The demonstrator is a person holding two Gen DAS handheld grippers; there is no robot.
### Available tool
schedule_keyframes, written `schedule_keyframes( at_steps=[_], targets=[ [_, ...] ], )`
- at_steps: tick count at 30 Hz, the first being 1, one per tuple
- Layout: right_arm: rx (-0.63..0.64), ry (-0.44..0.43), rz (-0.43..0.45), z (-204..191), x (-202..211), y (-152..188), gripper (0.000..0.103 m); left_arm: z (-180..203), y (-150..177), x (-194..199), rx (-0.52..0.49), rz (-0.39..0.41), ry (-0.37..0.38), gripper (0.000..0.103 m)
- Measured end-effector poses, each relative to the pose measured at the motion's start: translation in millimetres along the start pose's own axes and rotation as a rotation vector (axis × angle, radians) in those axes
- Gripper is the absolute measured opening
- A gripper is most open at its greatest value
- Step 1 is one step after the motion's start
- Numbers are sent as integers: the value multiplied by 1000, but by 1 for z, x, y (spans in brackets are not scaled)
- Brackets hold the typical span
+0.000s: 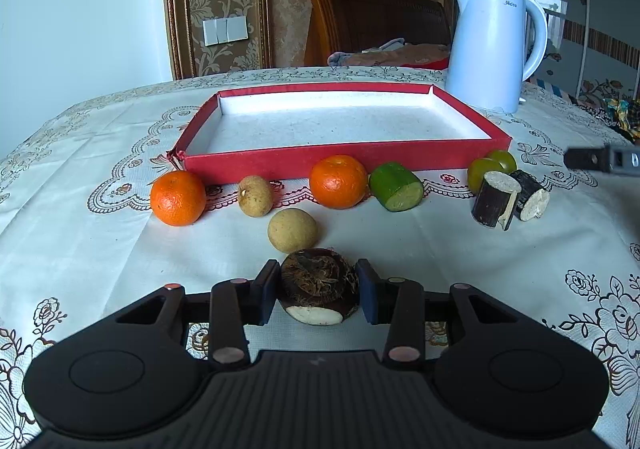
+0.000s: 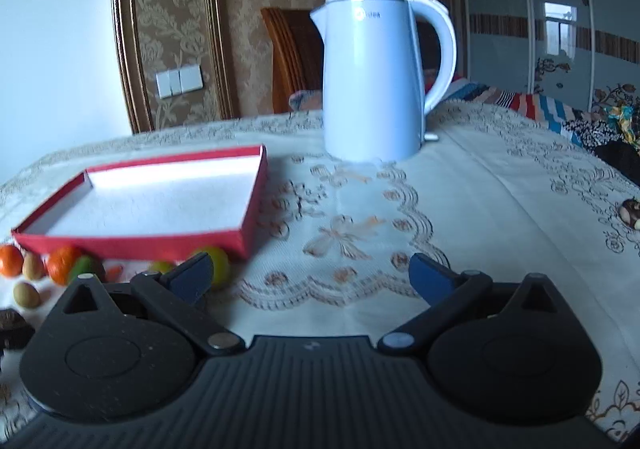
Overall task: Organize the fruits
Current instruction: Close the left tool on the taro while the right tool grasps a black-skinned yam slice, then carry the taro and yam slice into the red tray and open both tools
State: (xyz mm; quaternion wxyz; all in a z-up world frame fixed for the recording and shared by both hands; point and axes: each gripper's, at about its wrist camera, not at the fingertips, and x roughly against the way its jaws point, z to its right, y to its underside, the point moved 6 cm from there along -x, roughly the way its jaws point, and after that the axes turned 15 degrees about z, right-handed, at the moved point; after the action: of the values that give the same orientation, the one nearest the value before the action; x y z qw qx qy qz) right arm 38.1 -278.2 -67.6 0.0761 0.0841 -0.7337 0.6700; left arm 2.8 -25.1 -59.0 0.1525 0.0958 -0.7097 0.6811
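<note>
Dark, fibrous skin marks the water chestnut point(image 1: 319, 291) that the left gripper point(image 1: 319, 295) has between its blue pads, narrowed until both pads meet the sides; it sits low at the near edge of the counter point(image 1: 100, 177), with one pale longan point(image 1: 292, 230) just beyond it. The red tray point(image 1: 304, 161) stands empty farther back, fruit lined along its front wall — two oranges, a second longan, a green cut piece and, off to the right, sugarcane stubs point(image 1: 508, 199) with small green fruit behind.

The chestnut is rounded with a flat cut face underneath, and the pads catch it only at its widest part, so a lift could let it roll or slip out and knock the longan ahead. Carrying it low risks clipping the tray's front wall or the orange point(image 1: 338, 181) in the path.

Only the left wrist view shows the grip and the whole row. The right wrist view — blurred — shows the right gripper point(image 2: 311, 279) spread wide with nothing in it over bare cloth, the kettle point(image 2: 374, 81) straight ahead, and a dark object at the far right edge that I cannot identify.
</note>
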Motion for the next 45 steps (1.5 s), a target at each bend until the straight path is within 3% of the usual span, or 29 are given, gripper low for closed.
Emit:
schedule_keyframes(
  at_steps=[2, 10, 15, 18, 20, 25, 27, 29, 37, 45],
  targets=[
    [17, -29, -27, -2, 3, 6, 95, 1, 0, 0, -4, 0, -2, 40],
    [140, -187, -84, -51, -4, 20, 89, 2, 0, 0, -10, 1, -4, 40],
    [216, -165, -96, -68, -18, 23, 84, 2, 0, 0, -5, 1, -3, 40],
    [224, -173, -131, -71, -27, 25, 75, 2, 0, 0, -4, 1, -2, 40],
    [208, -189, -146, -70, -30, 28, 63, 2, 0, 0, -5, 2, -2, 40],
    [212, -195, -134, -71, -29, 28, 57, 2, 1, 0, -6, 2, -3, 40],
    [217, -202, -125, -73, -27, 27, 47, 2, 1, 0, -6, 2, -3, 40],
    [235, -197, -114, -75, -26, 27, 32, 2, 1, 0, -5, 3, -3, 40],
    [236, -177, -94, -73, -22, 24, 31, 1, 0, 2, 10, 6, 7, 40],
    [248, -187, -3, -79, -6, 4, 31, 0, -23, 3, 29, 25, 24, 40]
  ],
)
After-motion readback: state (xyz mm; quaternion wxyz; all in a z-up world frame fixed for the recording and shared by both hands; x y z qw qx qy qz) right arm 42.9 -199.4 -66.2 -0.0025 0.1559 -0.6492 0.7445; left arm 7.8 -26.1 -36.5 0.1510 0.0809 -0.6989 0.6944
